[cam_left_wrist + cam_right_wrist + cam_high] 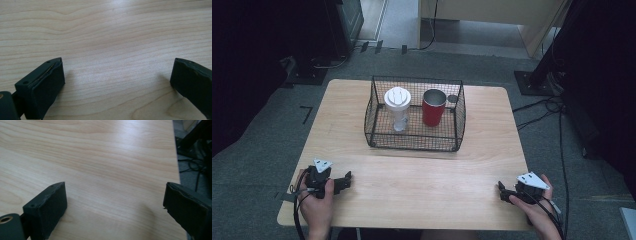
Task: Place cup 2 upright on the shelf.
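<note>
Left gripper (346,180), right gripper (501,190) – jaws apart; resting on table (422,175).

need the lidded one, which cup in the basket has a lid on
The clear cup on the left, capped with a white lid; the red cup beside it is open.

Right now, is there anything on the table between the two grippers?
No. In the high view, only bare wooden table lies between the left gripper and the right gripper; the basket sits farther back.

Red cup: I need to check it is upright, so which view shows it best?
The high view: the red cup stands upright in the wire basket beside a white-lidded cup. Both gripper views look at bare tabletop instead.
</note>
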Tool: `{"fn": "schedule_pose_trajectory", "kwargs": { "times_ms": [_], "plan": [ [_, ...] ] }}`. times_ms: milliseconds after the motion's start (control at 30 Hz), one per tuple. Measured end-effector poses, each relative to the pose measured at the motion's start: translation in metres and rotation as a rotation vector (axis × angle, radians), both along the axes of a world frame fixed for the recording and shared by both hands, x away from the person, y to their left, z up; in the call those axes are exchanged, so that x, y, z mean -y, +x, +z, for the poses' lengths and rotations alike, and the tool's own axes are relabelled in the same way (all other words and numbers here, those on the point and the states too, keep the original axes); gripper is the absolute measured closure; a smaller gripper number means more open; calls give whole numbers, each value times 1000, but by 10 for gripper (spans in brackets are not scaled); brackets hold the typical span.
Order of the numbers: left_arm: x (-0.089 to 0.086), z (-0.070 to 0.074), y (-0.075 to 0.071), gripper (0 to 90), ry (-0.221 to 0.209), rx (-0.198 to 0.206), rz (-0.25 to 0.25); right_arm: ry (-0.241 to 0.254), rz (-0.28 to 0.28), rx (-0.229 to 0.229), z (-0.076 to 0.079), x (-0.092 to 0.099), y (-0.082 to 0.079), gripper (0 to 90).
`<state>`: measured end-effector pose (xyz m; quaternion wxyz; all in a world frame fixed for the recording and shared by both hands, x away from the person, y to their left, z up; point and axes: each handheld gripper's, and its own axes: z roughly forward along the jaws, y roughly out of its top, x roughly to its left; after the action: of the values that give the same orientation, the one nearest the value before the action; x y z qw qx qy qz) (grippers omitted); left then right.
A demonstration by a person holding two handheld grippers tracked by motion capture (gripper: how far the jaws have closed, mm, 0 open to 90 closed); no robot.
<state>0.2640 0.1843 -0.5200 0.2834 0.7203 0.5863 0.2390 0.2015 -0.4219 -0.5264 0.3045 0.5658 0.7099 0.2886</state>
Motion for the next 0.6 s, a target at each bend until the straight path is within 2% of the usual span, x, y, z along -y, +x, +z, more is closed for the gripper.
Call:
{"fn": "schedule_pose_trajectory", "kwargs": {
  "times_ms": [100, 200, 467, 533, 600],
  "plan": [
    [0, 0, 0, 1, 0, 0, 0, 35, 2, -21, 0, -2, 1, 56],
    [0, 0, 0, 1, 1, 0, -1, 122, 34, -77, -1, -4, 5, 28],
    [0, 0, 0, 1, 1, 0, 0, 117, 40, -91, -2, -6, 8, 0],
    [2, 0, 2, 1, 1, 0, 38, 117, 40, -91, -2, -6, 8, 0],
    [3, 0, 2, 1, 3, -1, 48, 117, 40, -91, -2, -6, 8, 0]
  ]
}}
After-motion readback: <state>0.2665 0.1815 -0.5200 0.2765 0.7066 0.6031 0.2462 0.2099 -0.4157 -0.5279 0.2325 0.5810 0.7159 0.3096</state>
